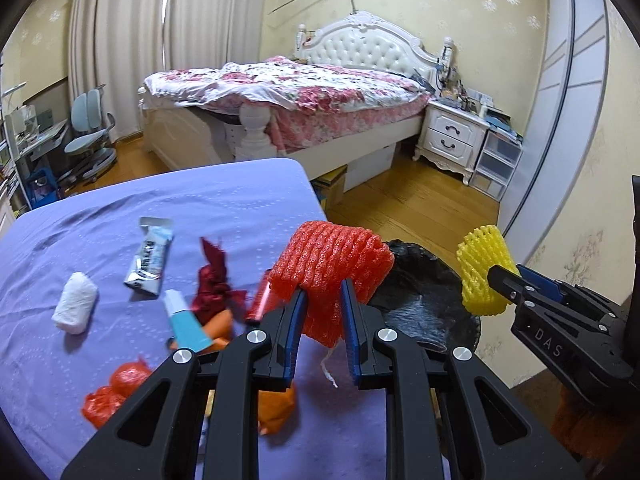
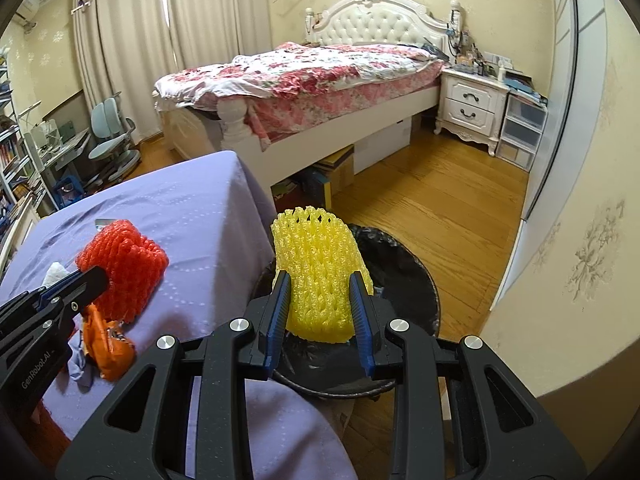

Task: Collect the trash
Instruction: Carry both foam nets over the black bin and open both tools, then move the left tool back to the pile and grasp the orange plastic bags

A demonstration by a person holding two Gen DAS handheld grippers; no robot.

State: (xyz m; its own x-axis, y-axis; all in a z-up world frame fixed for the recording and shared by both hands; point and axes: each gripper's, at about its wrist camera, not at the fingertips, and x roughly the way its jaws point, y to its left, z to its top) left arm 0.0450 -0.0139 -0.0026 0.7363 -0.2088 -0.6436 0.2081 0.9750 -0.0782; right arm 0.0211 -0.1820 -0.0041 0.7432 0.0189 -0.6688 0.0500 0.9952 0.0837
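A: In the left view, what does the left gripper (image 1: 323,292) do?

B: It pinches the red net (image 1: 332,268), a foam sleeve, between its blue pads. The net hangs above the edge of the purple cloth (image 1: 120,208), just beside the black bin (image 1: 424,296).

A: And on the cloth?

B: More trash lies there: a white wad (image 1: 75,303), a silver wrapper (image 1: 150,258), a dark red wrapper (image 1: 214,280), a blue tube (image 1: 185,322) and a red bag (image 1: 116,390). At the right, the right gripper (image 1: 498,282) holds the yellow net (image 1: 482,270) over the bin side.

A: Now the right view?

B: The right gripper (image 2: 320,282) squeezes the yellow net (image 2: 320,276) on both sides, directly above the bin (image 2: 416,288), which has a black liner. At the left, the left gripper (image 2: 92,276) grips the red net (image 2: 124,264) over the cloth (image 2: 192,220). An orange wrapper (image 2: 108,346) lies under it. Behind them stands a bed (image 2: 304,76).
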